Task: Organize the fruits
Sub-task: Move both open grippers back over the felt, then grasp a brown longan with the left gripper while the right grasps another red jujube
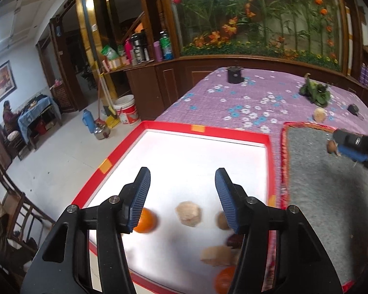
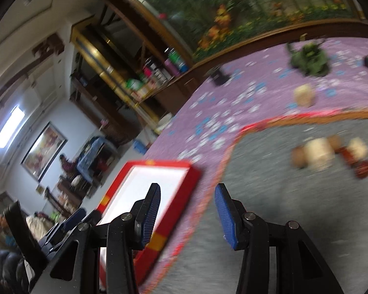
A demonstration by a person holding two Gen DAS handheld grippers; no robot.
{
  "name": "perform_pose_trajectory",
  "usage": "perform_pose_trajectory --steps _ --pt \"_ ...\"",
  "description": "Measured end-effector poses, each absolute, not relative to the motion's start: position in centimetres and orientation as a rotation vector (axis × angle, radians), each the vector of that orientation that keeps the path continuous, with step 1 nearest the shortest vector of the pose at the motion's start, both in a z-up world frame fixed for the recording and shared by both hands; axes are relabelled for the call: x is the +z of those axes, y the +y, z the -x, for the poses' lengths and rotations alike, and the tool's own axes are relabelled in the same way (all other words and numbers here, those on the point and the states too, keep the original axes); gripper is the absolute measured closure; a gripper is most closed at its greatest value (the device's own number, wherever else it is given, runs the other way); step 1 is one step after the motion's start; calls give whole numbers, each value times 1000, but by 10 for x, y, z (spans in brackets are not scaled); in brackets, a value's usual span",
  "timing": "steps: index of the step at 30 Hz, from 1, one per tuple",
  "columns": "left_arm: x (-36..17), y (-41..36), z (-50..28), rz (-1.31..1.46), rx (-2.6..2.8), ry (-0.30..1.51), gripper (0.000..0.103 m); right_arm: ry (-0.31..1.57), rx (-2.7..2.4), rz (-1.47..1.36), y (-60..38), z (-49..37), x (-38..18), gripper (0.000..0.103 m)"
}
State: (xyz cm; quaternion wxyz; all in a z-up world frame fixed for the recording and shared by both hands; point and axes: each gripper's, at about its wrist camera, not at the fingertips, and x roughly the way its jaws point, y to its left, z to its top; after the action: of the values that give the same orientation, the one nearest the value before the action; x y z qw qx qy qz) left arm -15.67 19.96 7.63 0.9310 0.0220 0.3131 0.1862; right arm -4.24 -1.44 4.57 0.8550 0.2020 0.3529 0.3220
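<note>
My left gripper (image 1: 182, 178) is open and empty above a red-rimmed white tray (image 1: 203, 128). In the tray lie an orange (image 1: 146, 220), a pale fruit (image 1: 188, 213), a brown fruit (image 1: 222, 220), a dark red fruit (image 1: 234, 240), another pale piece (image 1: 215, 255) and a second orange (image 1: 224, 279). My right gripper (image 2: 187, 194) is open and empty over a grey mat (image 2: 294, 208), which holds a blurred cluster of brown, pale and dark red fruits (image 2: 318, 154). The right gripper also shows in the left wrist view (image 1: 350, 147), with a brown fruit (image 1: 332, 147) at its tip.
A purple flowered cloth (image 1: 245, 103) covers the table. On it are a leafy green bunch (image 1: 315, 91), a lone pale fruit (image 1: 319, 115), a black cylinder (image 1: 235, 74) and a small black object (image 1: 353, 109). The floor drops off left of the tray.
</note>
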Motion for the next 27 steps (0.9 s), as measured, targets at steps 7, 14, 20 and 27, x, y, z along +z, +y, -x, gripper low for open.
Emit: perform_pose_trajectory --steps 7,14,20,27 --pt "73 140 148 -143 249 654 48 683 442 -489 -151 46 50 58" --pt "67 78 132 -224 100 692 48 721 269 -555 -244 43 46 58" --pt "66 54 126 -257 53 717 48 859 385 -375 -200 20 42 58" --pt "68 58 108 -263 78 746 48 919 388 -130 -140 2 19 61"
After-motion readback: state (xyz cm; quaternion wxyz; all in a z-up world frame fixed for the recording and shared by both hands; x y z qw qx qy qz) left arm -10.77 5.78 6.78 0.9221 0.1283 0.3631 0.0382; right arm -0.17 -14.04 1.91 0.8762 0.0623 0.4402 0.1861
